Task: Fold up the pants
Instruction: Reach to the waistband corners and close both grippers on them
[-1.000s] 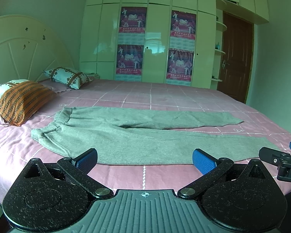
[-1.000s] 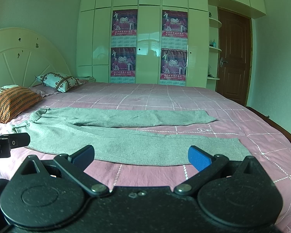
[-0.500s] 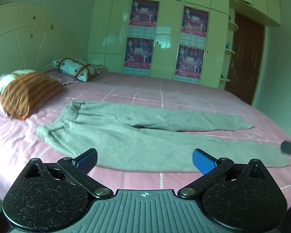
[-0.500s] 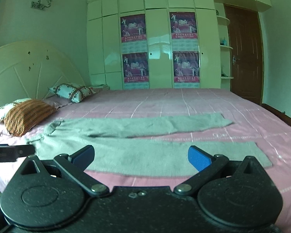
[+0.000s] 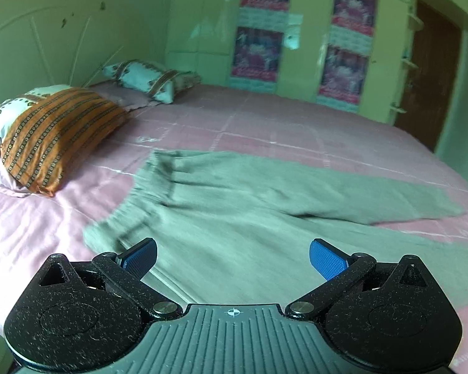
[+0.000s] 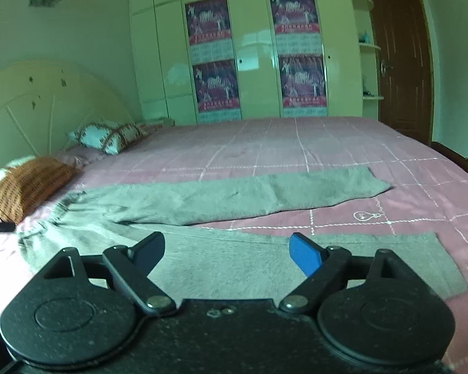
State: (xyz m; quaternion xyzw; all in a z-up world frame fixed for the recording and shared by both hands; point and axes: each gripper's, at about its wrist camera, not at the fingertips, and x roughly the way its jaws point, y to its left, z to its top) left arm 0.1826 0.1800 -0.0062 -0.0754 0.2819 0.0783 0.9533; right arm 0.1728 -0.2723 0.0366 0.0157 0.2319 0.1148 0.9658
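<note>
Jaws nearer pants (image 5: 234, 218), still agape

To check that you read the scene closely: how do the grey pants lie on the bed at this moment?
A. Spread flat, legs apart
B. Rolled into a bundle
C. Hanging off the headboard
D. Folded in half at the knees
A: the grey pants lie flat on the pink bedspread, the two legs split apart with bedspread showing between them.

blur: pants (image 5: 265, 205) waistband, left view | cut off: near leg's cuff, right edge
</note>
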